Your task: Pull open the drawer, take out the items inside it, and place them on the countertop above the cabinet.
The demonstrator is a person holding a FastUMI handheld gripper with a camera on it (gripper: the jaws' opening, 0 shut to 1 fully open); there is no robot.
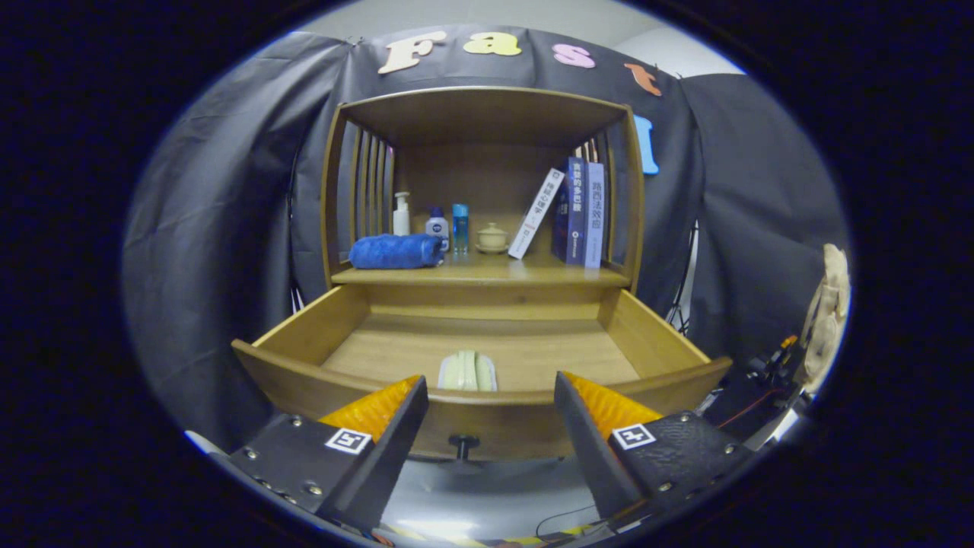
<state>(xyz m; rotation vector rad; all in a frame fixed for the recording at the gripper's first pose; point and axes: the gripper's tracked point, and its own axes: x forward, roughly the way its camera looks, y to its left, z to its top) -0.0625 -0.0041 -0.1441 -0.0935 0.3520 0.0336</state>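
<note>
Inside drawer (365, 358), already open, pale item (467, 371) sits just beyond my tongs (491, 399), fingers spread, empty; next I dip over front wall & grab it, then onto bench (487, 275)

A folded cloth (467, 371) lies in the open drawer (304, 335), below the countertop (487, 272).

The wooden drawer (304, 373) is pulled out. A pale green folded cloth (467, 371) lies inside, near the front wall. The gripper (491, 403) hangs just before the drawer, fingers wide apart, holding nothing. The small dark knob (463, 442) sits between them.
</note>
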